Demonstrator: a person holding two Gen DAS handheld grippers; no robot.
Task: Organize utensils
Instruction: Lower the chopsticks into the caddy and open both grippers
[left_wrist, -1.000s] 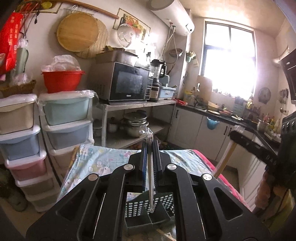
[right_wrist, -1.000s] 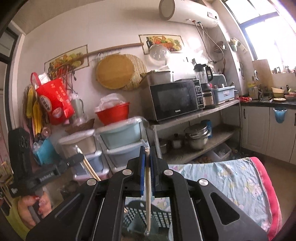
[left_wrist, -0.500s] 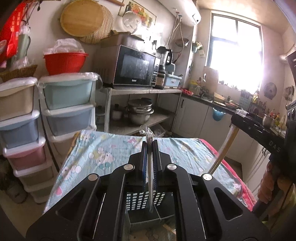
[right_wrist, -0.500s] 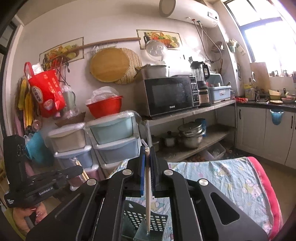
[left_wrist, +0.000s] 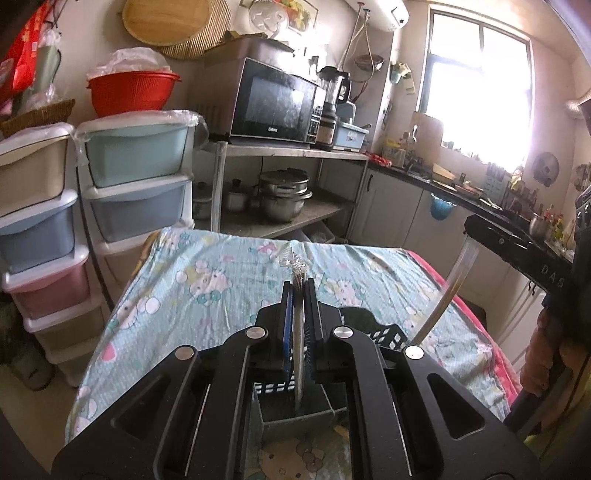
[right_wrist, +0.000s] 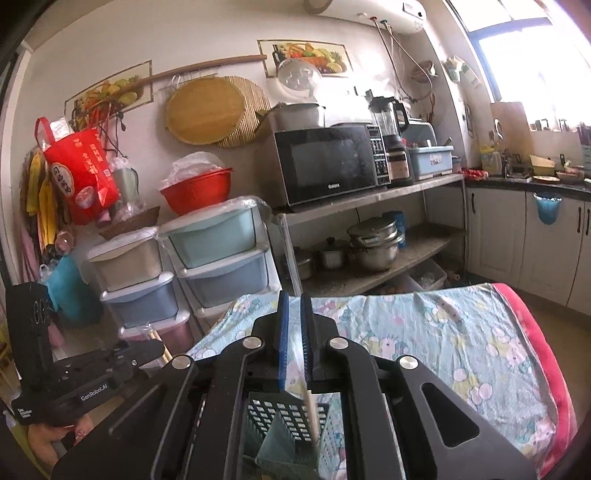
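On the table draped with a pale blue cartoon-print cloth (left_wrist: 207, 291), a dark perforated utensil caddy (left_wrist: 295, 410) sits at the near edge, directly under both grippers. The left wrist view shows the left gripper (left_wrist: 299, 291) pressed together on a plastic-wrapped utensil (left_wrist: 298, 354), whose crinkled wrapper end sticks up past the fingertips while its lower end hangs into a compartment of the caddy. That view alone also shows the right gripper from the side, at the right edge, with a wrapped pair of chopsticks (left_wrist: 443, 295) slanting down from it towards the caddy. The right wrist view gives the opposite angle: the right gripper (right_wrist: 293, 306) has just been easing apart, a narrow gap now showing between its blue pads, and the chopsticks (right_wrist: 313, 417) have dropped below the pads and stand leaning in the caddy (right_wrist: 288, 421), against its dividing wall; whether the pads still touch the wrapper cannot be told. Only this view shows the left gripper's body low at the left, with a hand (right_wrist: 55, 439) beneath it. Beyond the caddy the cloth lies bare to its far edge, a red border (right_wrist: 554, 369) running along the right side. Past the table stand stacked pastel drawers (right_wrist: 218, 254) and a metal shelf with a microwave (right_wrist: 328, 162).
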